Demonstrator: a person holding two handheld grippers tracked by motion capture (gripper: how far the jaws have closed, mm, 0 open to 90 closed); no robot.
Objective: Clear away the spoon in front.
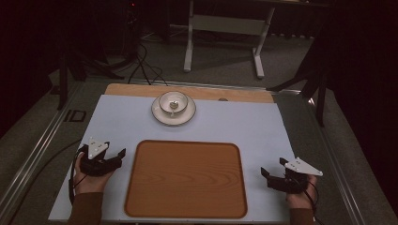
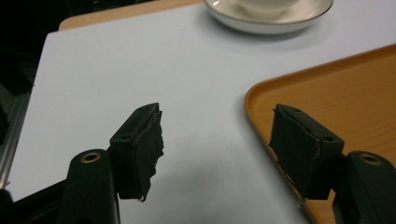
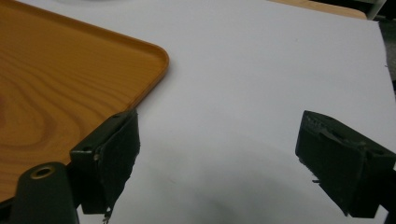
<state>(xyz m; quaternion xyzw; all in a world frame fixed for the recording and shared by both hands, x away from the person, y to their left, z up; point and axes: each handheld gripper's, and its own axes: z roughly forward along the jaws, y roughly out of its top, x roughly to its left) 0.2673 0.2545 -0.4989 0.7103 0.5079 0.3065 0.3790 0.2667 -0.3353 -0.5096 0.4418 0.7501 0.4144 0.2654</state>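
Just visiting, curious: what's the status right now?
Left gripper and right gripper open, empty. Tray bare between them. Cup on saucer beyond.

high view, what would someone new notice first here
The big wooden tray lies empty at the near middle of the pale blue table. Beyond it, toward the far edge, a white cup sits on a saucer with a spoon in the cup. A person's hands hold the left gripper and the right gripper on either side of the tray, both with jaws open and nothing in them.
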